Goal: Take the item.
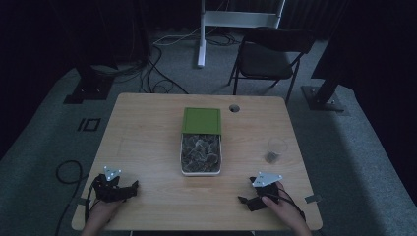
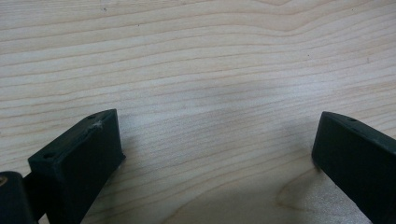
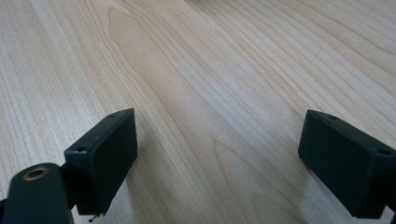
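At the table's (image 1: pixel 147 128) near edge, the left gripper (image 1: pixel 132 188) and right gripper (image 1: pixel 244 200) are resting by opposite corners, jaws spread wide over bare wood. A white tray (image 1: pixel 200 172) under a green lid (image 1: pixel 201 120) is sitting mid-table.
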A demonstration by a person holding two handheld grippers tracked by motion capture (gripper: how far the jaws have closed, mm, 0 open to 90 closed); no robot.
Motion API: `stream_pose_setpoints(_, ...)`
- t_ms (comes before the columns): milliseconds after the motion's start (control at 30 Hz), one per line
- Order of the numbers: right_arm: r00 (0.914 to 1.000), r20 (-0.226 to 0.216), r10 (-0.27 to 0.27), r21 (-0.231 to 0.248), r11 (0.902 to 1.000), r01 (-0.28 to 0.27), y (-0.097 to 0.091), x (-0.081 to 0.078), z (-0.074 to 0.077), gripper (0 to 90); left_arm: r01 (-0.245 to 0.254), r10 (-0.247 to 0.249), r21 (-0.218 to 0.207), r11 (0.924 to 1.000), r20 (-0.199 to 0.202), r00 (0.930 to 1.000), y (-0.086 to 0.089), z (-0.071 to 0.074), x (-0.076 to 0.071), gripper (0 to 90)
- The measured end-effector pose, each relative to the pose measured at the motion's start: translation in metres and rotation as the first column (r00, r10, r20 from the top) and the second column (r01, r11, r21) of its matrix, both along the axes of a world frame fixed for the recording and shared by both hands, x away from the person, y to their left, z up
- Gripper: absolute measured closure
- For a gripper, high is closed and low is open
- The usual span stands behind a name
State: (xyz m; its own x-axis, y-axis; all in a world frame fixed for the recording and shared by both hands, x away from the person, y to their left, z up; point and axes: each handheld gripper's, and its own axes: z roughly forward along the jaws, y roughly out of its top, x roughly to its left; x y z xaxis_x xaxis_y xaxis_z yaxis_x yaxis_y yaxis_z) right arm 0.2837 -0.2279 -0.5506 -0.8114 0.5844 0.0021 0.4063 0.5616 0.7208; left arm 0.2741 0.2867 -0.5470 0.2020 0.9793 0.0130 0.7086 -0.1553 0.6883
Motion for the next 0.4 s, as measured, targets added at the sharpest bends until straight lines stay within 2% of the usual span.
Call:
stream_pose_setpoints(167,1.0,0.0,0.004,0.0,1.0,-0.004,0.0001,0.0,0.0,11.5,-0.001,0.001,0.0,1.0,0.0,1.0,0.0,0.0,-0.0001,2.2)
stream_pose_setpoints(200,0.9997,0.001,0.026,-0.002,0.9997,-0.026,0.0004,-0.0006,0.0,11.4,-0.001,0.001,0.0,1.0,0.0,1.0,0.0,0.0,-0.0001,2.2)
stream_pose_setpoints(233,0.9968,0.002,0.08,-0.002,0.9968,-0.08,0.0017,-0.0023,-0.0001,11.4,-0.001,0.001,0.0,1.0,0.0,1.0,0.0,0.0,-0.0001,2.2)
stream_pose_setpoints(400,0.9968,0.001,0.08,0.0,0.9968,-0.08,0.0018,-0.0022,-0.0001,11.3,-0.001,0.001,0.0,1.0,0.0,1.0,0.0,0.0,-0.0001,2.2)
